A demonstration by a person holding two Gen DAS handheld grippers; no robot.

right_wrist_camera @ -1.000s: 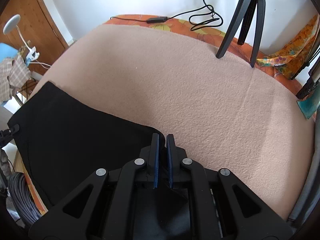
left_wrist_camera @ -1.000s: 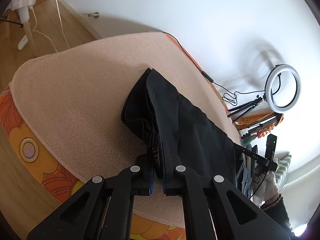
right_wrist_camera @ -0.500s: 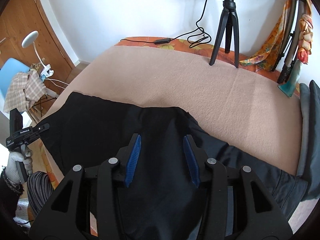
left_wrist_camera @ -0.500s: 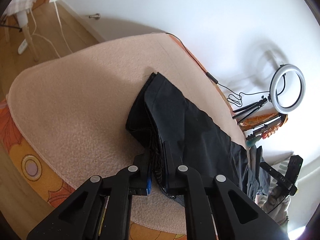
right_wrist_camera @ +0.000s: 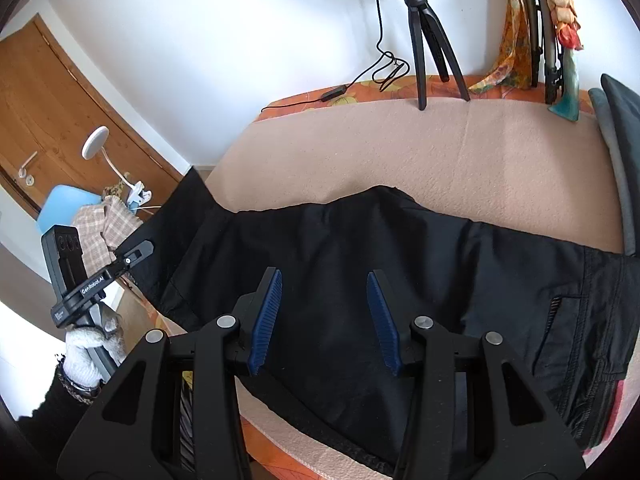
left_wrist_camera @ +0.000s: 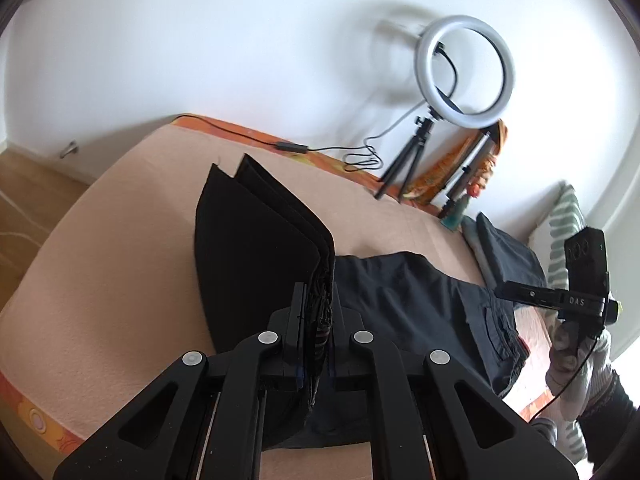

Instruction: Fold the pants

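Black pants [right_wrist_camera: 352,280] lie across the beige blanket [right_wrist_camera: 460,152], waistband and pockets to the right. My left gripper [left_wrist_camera: 316,294] is shut on the bunched leg hems, and the raised leg part [left_wrist_camera: 256,248] stands up from the bed like a folded flap. In the right wrist view that left gripper [right_wrist_camera: 134,254] holds the fabric at the left edge, in a gloved hand. My right gripper [right_wrist_camera: 323,276] hovers open above the middle of the pants, nothing between its blue pads [right_wrist_camera: 268,316]. From the left wrist view the right gripper [left_wrist_camera: 506,290] hangs over the waistband.
A ring light on a tripod [left_wrist_camera: 466,72] stands at the bed's far edge with a cable [left_wrist_camera: 288,146] along it. Folded dark clothes [left_wrist_camera: 504,248] and a striped pillow [left_wrist_camera: 564,224] lie at the right. A door [right_wrist_camera: 60,92], blue chair [right_wrist_camera: 64,200] and lamp are left.
The right gripper let go of the pants, opened and drew back upward. The left gripper lifted the leg hems and swung them over toward the waistband while rolling.
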